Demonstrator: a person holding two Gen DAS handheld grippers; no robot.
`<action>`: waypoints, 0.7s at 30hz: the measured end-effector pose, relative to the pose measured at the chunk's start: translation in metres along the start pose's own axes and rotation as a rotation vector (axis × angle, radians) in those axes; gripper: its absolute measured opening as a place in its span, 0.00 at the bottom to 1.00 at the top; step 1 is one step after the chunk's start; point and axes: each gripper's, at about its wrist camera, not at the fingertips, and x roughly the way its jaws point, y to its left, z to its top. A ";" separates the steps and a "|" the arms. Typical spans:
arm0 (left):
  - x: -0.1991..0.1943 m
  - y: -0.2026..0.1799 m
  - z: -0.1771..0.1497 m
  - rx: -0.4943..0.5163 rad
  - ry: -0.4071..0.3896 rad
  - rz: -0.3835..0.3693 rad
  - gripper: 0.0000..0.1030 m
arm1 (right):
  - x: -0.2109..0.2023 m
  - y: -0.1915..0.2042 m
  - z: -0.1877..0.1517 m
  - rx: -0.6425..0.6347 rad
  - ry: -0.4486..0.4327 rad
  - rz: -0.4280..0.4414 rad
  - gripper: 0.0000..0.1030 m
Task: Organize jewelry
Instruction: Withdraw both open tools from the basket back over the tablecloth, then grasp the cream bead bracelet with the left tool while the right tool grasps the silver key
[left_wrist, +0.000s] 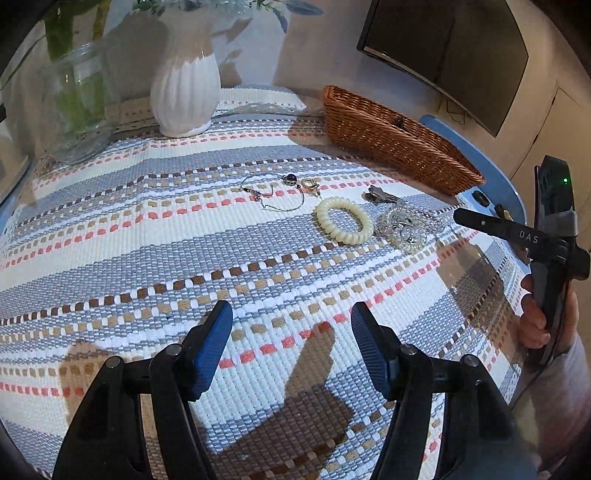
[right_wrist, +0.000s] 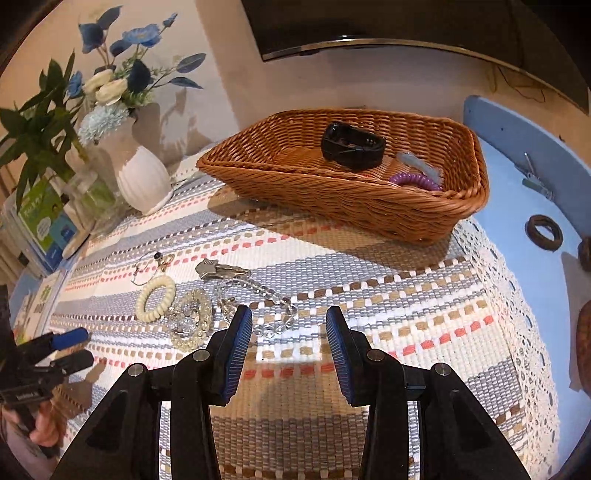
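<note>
I've got the woven striped mat (left_wrist: 184, 229) filling the space under both tongs. Ahead of my right gripper (right_wrist: 289, 328), well beyond its tips and a touch to the right, sits the wicker basket (right_wrist: 332, 199), already holding a black band (right_wrist: 351, 147) and a purple coil tie (right_wrist: 413, 181). My right jaws stand partly open with nothing between them, only mat. My left gripper (left_wrist: 291, 325) is parted wider, and it's empty too, pads clear of everything.

The loose jewelry lies ahead of the left tongs and off to the right, well apart from the tips. From the right tongs it's ahead-left: the clear bead strand (right_wrist: 258, 299) runs just beside my left fingertip (right_wrist: 240, 325), partly behind it. Next over, the crystal bracelet cluster (right_wrist: 192, 321), then the cream coil tie (left_wrist: 343, 219), touching or nearly touching. Beyond those, a metal clip (right_wrist: 218, 271), and farthest, the thin chain with a dark bead (left_wrist: 277, 192).
</note>
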 end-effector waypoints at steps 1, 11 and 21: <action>-0.001 -0.001 0.001 0.002 0.004 -0.004 0.65 | 0.001 0.001 0.001 -0.005 0.012 0.012 0.42; 0.020 -0.029 0.060 -0.010 0.054 -0.069 0.29 | 0.028 0.080 0.046 -0.381 0.148 0.060 0.41; 0.062 -0.031 0.069 -0.029 0.077 -0.026 0.26 | 0.081 0.091 0.047 -0.544 0.233 0.076 0.41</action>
